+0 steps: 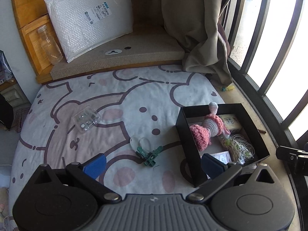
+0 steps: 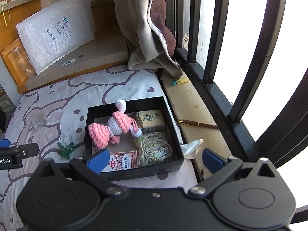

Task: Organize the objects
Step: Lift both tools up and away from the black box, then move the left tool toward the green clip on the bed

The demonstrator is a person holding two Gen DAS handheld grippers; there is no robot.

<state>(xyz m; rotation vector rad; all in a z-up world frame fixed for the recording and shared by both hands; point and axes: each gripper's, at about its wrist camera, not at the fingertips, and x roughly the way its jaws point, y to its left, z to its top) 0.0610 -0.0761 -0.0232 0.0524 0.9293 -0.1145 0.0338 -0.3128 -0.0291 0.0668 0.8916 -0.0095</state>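
Now both tools hang open, gripping nothing: my left tool (image 1: pixel 153 163) over the green plastic clothes pegs (image 1: pixel 150 155), my right tool (image 2: pixel 155 158) over the near wall of the shallow black cardboard box (image 2: pixel 134 170). Readable print: "KING CARD" on the red-and-white card pack (image 2: pixel 123 162); a QR code on the cream carton (image 2: pixel 152 120), its characters too small to read; "oot.AI" on the left tool's body. The white bubble mailer (image 1: pixel 90 19) carries a printed label, illegible. Inside the box also lie a pink-and-white crocheted doll (image 2: pixel 115 128) and coiled cream cord (image 2: pixel 156 147). A clear plastic case (image 1: pixel 86 120) sits well apart on the cartoon-print bed sheet (image 1: pixel 77 88). Beige curtain (image 1: pixel 196 19), black window bars (image 2: pixel 217 38), and a brown pen (image 2: pixel 198 123) on the stone sill (image 2: pixel 192 104).
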